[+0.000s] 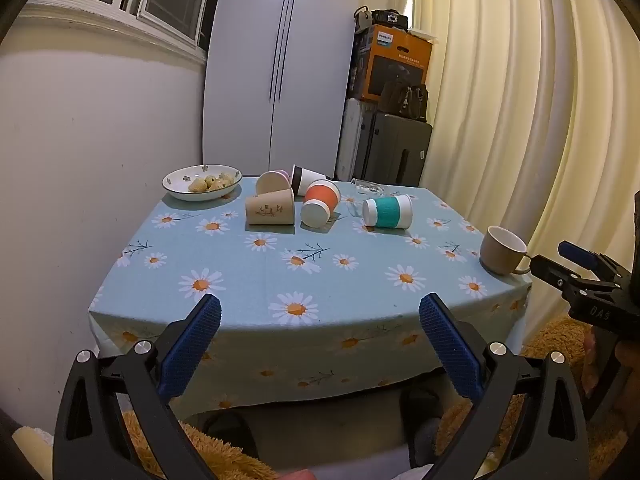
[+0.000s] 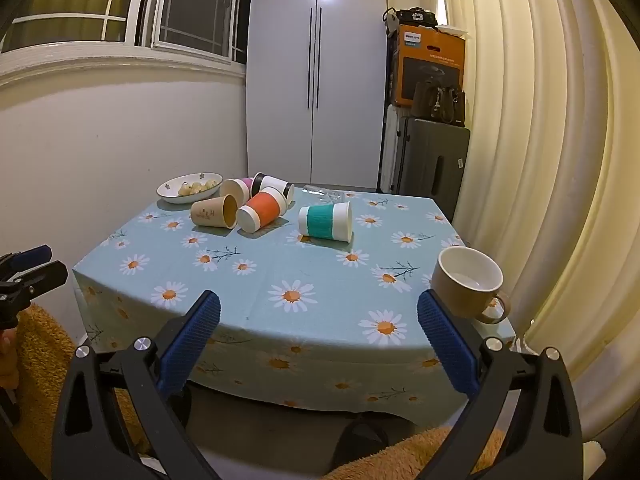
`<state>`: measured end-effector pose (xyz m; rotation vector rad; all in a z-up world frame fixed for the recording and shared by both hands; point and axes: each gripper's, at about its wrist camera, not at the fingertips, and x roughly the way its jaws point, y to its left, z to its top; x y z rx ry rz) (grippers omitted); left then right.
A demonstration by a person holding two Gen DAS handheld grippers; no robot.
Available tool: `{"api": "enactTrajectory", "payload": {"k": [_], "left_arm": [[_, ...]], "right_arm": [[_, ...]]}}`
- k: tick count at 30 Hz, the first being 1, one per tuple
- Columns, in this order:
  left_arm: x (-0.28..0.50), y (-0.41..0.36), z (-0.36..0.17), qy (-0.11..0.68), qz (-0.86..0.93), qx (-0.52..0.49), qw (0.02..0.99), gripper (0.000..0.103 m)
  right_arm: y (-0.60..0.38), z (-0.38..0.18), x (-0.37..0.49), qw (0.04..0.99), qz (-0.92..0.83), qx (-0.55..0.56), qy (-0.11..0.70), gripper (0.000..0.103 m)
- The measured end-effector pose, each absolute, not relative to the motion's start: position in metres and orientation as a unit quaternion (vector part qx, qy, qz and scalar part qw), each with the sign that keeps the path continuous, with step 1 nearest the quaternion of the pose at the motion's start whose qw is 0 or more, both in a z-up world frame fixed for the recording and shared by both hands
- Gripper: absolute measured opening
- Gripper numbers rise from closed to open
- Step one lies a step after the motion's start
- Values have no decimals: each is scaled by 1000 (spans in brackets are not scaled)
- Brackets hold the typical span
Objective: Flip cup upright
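Observation:
Several cups lie on their sides at the far part of the table: a teal-sleeved cup (image 1: 387, 211) (image 2: 326, 221), an orange-sleeved cup (image 1: 320, 203) (image 2: 262, 209), a tan paper cup (image 1: 270, 209) (image 2: 214, 211), a pink cup (image 1: 273, 181) and a black-and-white cup (image 1: 306, 179) (image 2: 274, 185). A beige mug (image 1: 503, 250) (image 2: 467, 286) stands upright at the right front corner. My left gripper (image 1: 320, 316) and my right gripper (image 2: 319, 314) are both open and empty, held before the table's front edge. The right gripper also shows in the left wrist view (image 1: 576, 264).
A white bowl of snacks (image 1: 202, 182) (image 2: 189, 187) sits at the far left corner. The table wears a blue daisy cloth (image 1: 280, 272) (image 2: 320, 272). A clear glass object (image 1: 366, 188) lies at the back. Curtains hang on the right, wall on the left.

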<state>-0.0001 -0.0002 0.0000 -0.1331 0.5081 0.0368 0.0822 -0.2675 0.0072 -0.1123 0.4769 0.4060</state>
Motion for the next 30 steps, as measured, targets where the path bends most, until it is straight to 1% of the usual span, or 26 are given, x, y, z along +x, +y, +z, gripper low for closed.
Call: {"api": "enactTrajectory", "payload": {"k": [30], "left_arm": [[0,0,0,252,19,-65,965,97]], "right_arm": [[-267,6,82,949,198,-57,238,98]]}}
